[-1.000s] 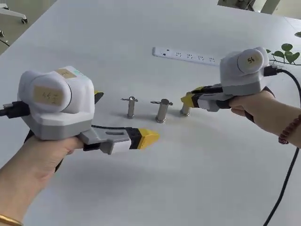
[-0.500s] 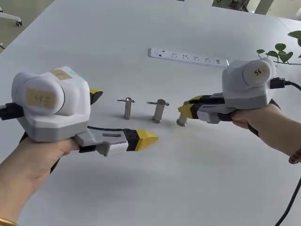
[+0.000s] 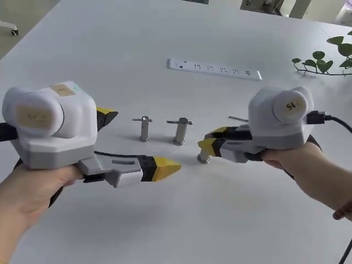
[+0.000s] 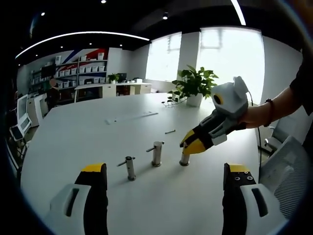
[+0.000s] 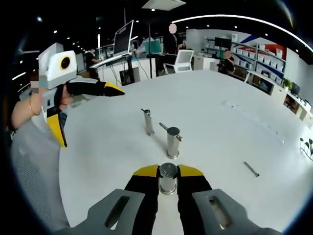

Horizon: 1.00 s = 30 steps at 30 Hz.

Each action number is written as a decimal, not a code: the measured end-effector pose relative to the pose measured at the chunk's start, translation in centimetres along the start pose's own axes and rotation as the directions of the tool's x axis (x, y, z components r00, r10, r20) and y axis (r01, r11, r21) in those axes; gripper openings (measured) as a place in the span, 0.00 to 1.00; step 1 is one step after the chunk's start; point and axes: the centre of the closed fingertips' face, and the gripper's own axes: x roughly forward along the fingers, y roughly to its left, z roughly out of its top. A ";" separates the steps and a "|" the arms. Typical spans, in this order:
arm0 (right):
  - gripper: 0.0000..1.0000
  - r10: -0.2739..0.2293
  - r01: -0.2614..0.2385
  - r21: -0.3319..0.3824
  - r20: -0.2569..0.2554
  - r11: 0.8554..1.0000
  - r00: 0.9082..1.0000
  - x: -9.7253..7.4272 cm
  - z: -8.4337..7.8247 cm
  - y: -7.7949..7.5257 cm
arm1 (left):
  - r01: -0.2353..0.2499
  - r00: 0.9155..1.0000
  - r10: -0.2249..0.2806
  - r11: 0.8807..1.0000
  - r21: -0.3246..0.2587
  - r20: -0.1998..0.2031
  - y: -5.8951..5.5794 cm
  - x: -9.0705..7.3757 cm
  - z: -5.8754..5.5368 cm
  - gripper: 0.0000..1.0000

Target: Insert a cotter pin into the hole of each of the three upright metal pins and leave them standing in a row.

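Right tool [image 3: 205, 146] pinches the third metal pin [image 5: 168, 177], which now stands nearer the person than a second ago, out of line with the left metal pin [image 3: 144, 128] and middle metal pin [image 3: 180, 131], both already fitted. A loose cotter pin [image 3: 237, 118] lies on the worktop [image 3: 165, 220] beyond, so insertion probably comes next. Left tool [image 4: 164, 171] is spread and holds nothing.

open table [image 3: 220, 220] around pins [image 3: 180, 131], power strip [image 3: 214, 69] beyond
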 end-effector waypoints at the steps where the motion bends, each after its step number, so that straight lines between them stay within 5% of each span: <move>1: 0.08 -0.005 0.005 0.004 0.000 1.000 1.000 0.0 -0.1 0.1 | 0.000 1.000 0.000 1.000 0.000 0.000 0.0 0.0 0.0 0.99; 30: 0.11 -0.126 0.116 0.130 0.069 0.985 0.990 0.3 -0.7 0.9 | 0.006 1.000 -0.006 1.000 0.011 -0.017 -0.2 0.2 -0.1 0.99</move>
